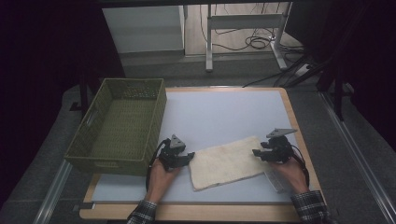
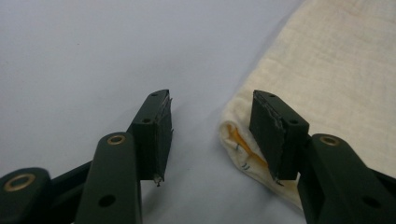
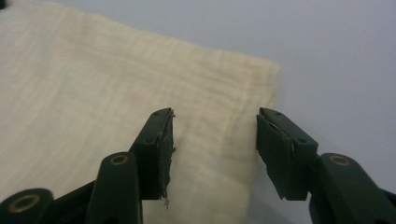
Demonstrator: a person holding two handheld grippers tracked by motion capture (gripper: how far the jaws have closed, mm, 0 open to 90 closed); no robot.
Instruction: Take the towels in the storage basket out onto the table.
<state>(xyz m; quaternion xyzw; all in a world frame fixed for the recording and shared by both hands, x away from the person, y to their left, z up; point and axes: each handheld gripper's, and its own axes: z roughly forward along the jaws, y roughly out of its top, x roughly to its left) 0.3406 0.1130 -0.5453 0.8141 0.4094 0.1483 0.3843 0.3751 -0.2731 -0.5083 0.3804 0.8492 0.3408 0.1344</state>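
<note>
I count one folded cream cloth [image 1: 229,162] lying flat on the pale grey tabletop [image 1: 224,112], near-centre, and one green woven basket [image 1: 122,126] at the left edge. Two claws are out. My left claw [image 1: 187,157] sits low at the cloth's left end, released, one pad over the folded corner, nothing pinched. My right claw [image 1: 258,154] hovers at the right end, also released, its jaws spread above the cloth's edge.
</note>
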